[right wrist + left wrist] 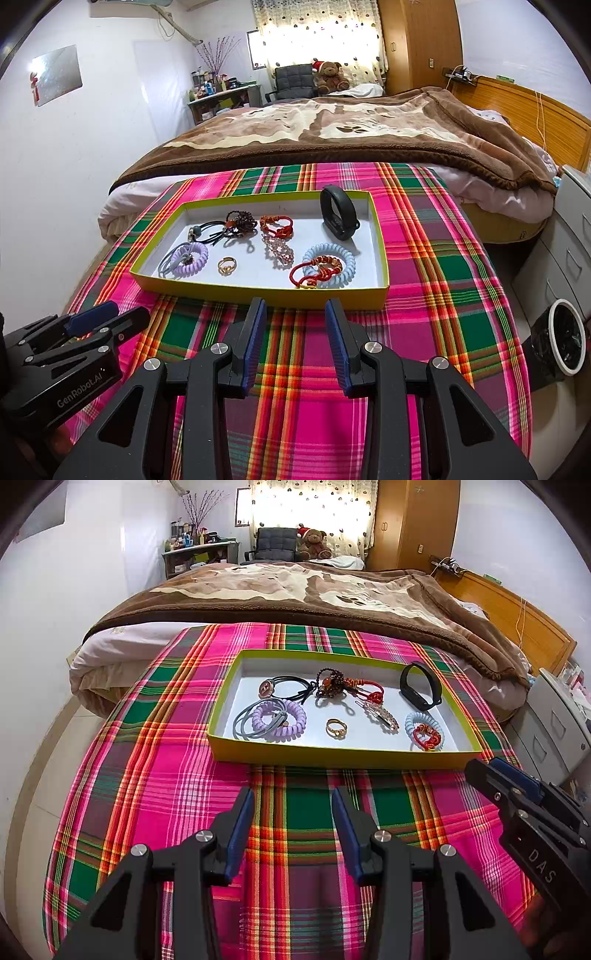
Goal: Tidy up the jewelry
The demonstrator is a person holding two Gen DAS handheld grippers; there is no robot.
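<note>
A shallow cardboard tray (pixel 258 755) with yellow-green walls and a white floor sits on a table under a pink, green and orange plaid cloth (pixel 166 794). All the jewelry lies inside it. At the near left a lilac plastic coil hair tie (pixel 279 718) overlaps a grey elastic loop. Behind them is a black cord tie with a round charm (pixel 284 687), then a cluster of dark beads with a red knotted cord (pixel 340 686). A small gold ring (pixel 336 726) rests alone near the middle, beside a long crystal hair clip (pixel 378 714). At the near right, a pale blue coil tie (pixel 328 264) has a red cord bracelet draped over it. A smooth black wristband (pixel 338 212) stands on edge at the far right corner.

The left gripper (pixel 293 812) and right gripper (pixel 295 325) both hover over the cloth just short of the tray, jaws parted and holding nothing, the left a little wider. Sorting looks either finished or not begun; I cannot tell which. Any next pick calls for a reach over the near wall and a fine pinch, since the pieces are small, springy or tangled
</note>
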